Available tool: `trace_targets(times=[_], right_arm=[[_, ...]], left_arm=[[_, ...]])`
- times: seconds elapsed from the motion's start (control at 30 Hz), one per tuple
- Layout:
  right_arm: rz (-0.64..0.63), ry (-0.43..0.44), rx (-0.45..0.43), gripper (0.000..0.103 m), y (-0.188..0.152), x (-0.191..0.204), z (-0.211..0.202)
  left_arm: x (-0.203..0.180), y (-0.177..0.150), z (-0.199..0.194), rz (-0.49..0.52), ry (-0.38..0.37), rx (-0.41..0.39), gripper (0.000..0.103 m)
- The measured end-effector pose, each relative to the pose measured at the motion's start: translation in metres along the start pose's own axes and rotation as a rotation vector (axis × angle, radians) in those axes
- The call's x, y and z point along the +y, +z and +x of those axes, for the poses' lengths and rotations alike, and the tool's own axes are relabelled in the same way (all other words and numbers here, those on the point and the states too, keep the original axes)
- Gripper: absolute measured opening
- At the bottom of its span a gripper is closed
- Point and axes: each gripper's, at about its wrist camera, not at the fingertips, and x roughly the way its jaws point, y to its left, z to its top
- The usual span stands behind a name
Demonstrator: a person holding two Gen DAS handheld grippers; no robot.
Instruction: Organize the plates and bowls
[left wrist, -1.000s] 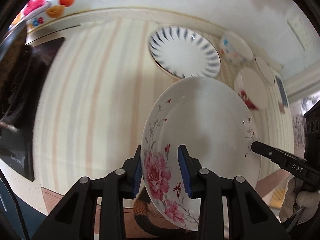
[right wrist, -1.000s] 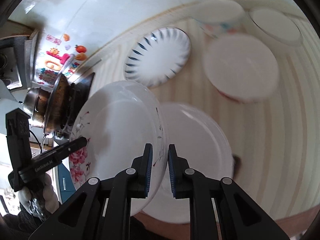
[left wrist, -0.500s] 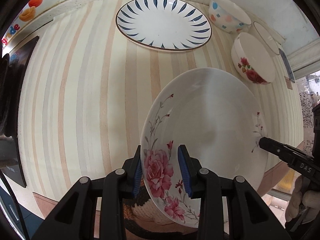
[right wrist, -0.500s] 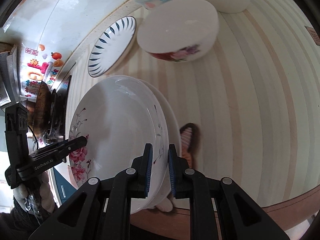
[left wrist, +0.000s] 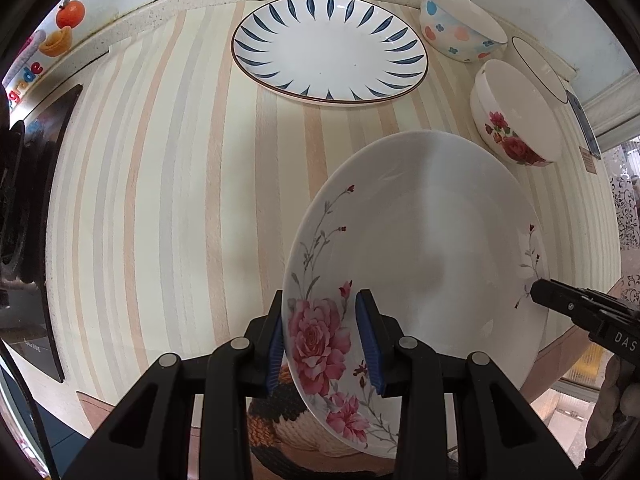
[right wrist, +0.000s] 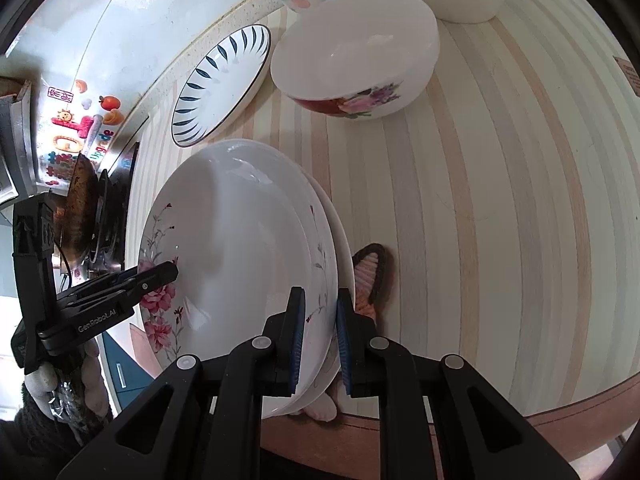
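A white plate with pink roses [left wrist: 420, 248] [right wrist: 240, 232] is held low over the striped counter [left wrist: 160, 200]. My left gripper [left wrist: 320, 340] is shut on its rose-painted rim. My right gripper [right wrist: 320, 340] is shut on the opposite rim, and its tip shows in the left wrist view [left wrist: 538, 288]. In the right wrist view a second white plate [right wrist: 340, 240] lies right beneath the held one; whether they touch I cannot tell. A blue-leaf plate [left wrist: 328, 48] lies at the back. A rose bowl [left wrist: 516, 120] stands at the right.
A dotted bowl [left wrist: 460, 24] and a white bowl with a dark rim [left wrist: 540, 68] stand by the wall at the back right. A stove with a pan [right wrist: 80, 208] is at the left. A knitted mat [right wrist: 370, 272] pokes out from under the plates near the counter's front edge.
Both grippers brought the rose plate down toward the counter and over the second white plate. In the last half second nothing moved.
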Motion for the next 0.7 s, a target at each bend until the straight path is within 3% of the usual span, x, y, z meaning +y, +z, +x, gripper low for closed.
trace_targets(times=[0.5, 0.7], right_arm=[[0.055, 0.024, 0.055, 0.018, -0.004, -0.005, -0.002], [0.096, 0.023, 0.018, 0.019, 0.003, -0.008, -0.037]], left_arm=[[0.0, -0.008, 0.011, -0.014, 0.013, 0.026, 0.03], [0.02, 0.008, -0.029, -0.063, -0.001, -0.022, 0.031]])
